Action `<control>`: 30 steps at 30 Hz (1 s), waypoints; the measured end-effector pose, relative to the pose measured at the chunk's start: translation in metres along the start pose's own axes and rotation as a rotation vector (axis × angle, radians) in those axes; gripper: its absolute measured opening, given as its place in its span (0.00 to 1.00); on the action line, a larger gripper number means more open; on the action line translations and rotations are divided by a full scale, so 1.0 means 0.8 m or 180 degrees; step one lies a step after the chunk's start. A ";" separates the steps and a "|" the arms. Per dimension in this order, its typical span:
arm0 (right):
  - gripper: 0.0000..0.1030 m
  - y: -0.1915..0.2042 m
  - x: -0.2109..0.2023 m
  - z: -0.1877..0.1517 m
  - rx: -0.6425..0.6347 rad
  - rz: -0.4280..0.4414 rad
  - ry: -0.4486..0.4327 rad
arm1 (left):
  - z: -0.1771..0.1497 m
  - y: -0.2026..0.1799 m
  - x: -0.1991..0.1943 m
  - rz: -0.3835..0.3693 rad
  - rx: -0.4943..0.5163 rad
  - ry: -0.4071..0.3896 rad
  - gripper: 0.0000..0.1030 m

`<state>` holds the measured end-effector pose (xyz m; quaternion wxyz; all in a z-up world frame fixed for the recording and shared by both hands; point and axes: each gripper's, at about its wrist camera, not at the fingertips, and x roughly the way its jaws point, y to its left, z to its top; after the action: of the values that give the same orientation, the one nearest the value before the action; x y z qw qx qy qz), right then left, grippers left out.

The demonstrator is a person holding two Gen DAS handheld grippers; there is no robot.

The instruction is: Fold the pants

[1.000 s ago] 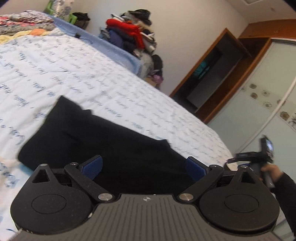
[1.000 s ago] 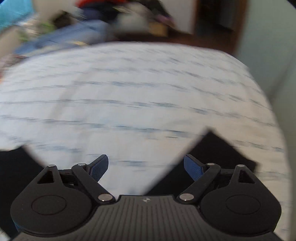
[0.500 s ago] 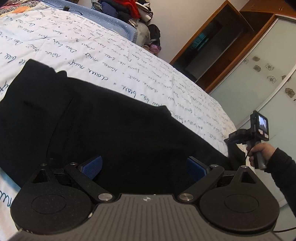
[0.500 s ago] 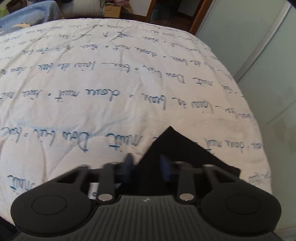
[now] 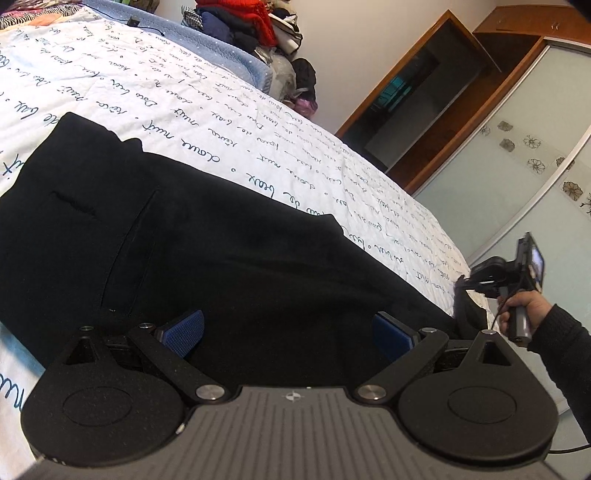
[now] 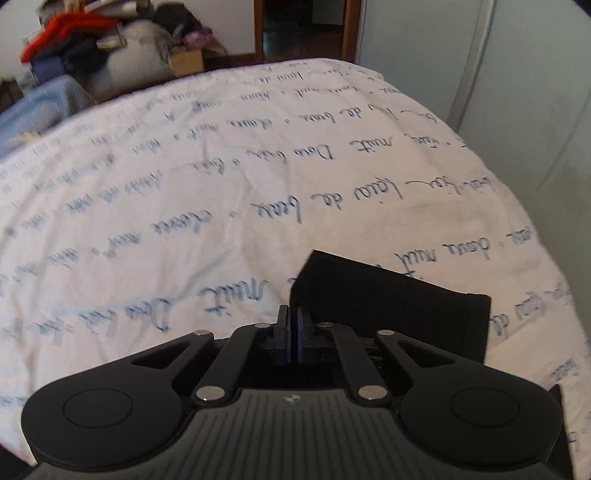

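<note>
Black pants lie flat along the near edge of a bed with a white script-printed cover. My left gripper is open, its blue pads spread just above the waist end of the pants, holding nothing. My right gripper is shut on the hem end of the pants leg, with the black fabric raised a little off the cover to the right of the pads. The right gripper also shows in the left wrist view, held in a hand at the leg end.
A pile of clothes stands beyond the far side of the bed. A wooden doorway and frosted wardrobe doors are at the right. The bed's right edge drops off close to the pants hem.
My right gripper closed from wide open onto the pants hem and has lifted it slightly. My left gripper moved lower and closer over the waist end, still open.
</note>
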<state>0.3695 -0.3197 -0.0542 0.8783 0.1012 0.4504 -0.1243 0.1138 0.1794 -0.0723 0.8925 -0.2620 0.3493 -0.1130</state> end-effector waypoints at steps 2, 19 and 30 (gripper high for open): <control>0.03 -0.013 -0.012 0.005 0.0159 0.0115 0.0002 | -0.001 0.001 -0.002 0.0000 -0.0006 -0.0002 0.96; 0.03 -0.176 -0.172 -0.052 0.0910 0.0793 -0.0496 | 0.004 -0.013 -0.004 0.0105 -0.0007 0.0096 0.98; 0.04 -0.320 -0.141 -0.207 0.1915 0.0877 -0.0110 | 0.001 -0.033 0.013 0.0274 0.0204 0.0177 0.99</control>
<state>0.1001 -0.5006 -0.0741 0.8251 0.4139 0.3606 -0.1335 0.1214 0.1539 -0.0633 0.8944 -0.2147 0.3812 -0.0929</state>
